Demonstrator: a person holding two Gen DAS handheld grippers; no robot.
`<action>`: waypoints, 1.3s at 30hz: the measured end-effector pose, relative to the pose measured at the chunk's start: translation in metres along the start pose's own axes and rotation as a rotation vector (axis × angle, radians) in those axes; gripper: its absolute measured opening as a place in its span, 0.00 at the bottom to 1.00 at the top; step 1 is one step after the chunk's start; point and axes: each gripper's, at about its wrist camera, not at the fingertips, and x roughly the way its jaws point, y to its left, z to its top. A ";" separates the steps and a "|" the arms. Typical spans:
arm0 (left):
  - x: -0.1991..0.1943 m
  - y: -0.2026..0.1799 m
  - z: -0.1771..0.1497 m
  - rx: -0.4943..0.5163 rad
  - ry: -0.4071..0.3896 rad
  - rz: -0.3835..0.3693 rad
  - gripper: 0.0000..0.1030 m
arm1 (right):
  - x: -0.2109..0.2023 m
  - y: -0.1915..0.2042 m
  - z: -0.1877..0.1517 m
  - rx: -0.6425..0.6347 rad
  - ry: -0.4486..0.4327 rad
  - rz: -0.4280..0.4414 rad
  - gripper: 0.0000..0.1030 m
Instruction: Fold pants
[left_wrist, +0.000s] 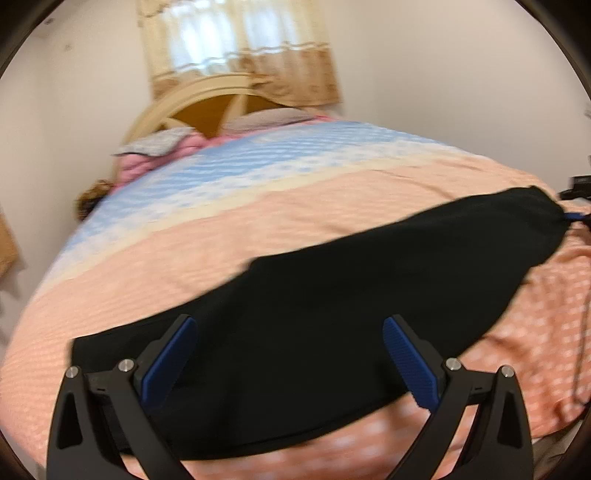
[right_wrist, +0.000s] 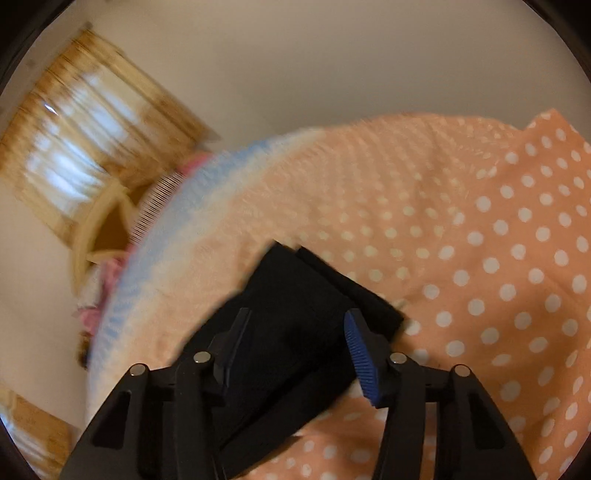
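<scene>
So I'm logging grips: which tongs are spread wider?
The left tongs, pads far apart over the black pants; the right tongs gape less.

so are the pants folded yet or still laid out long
Laid out long: the black pants stretch in one strip across the peach bedspread, both legs stacked. Left gripper is open above them.

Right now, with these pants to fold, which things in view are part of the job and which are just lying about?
Part of the job:
black pants, lying lengthwise on the bedspread
left tool, open over the pants
right tool, open over the pants

Just lying about:
pillows by the headboard
curtain on the far wall
</scene>
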 end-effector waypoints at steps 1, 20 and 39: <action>0.003 -0.009 0.002 0.005 0.009 -0.039 1.00 | 0.010 -0.003 -0.001 0.024 0.030 -0.003 0.51; 0.008 -0.030 0.010 -0.025 0.055 -0.183 1.00 | 0.014 -0.036 -0.008 -0.020 0.054 0.061 0.07; 0.005 -0.031 -0.001 0.039 0.053 -0.140 1.00 | -0.059 0.058 -0.041 -0.316 -0.214 -0.388 0.50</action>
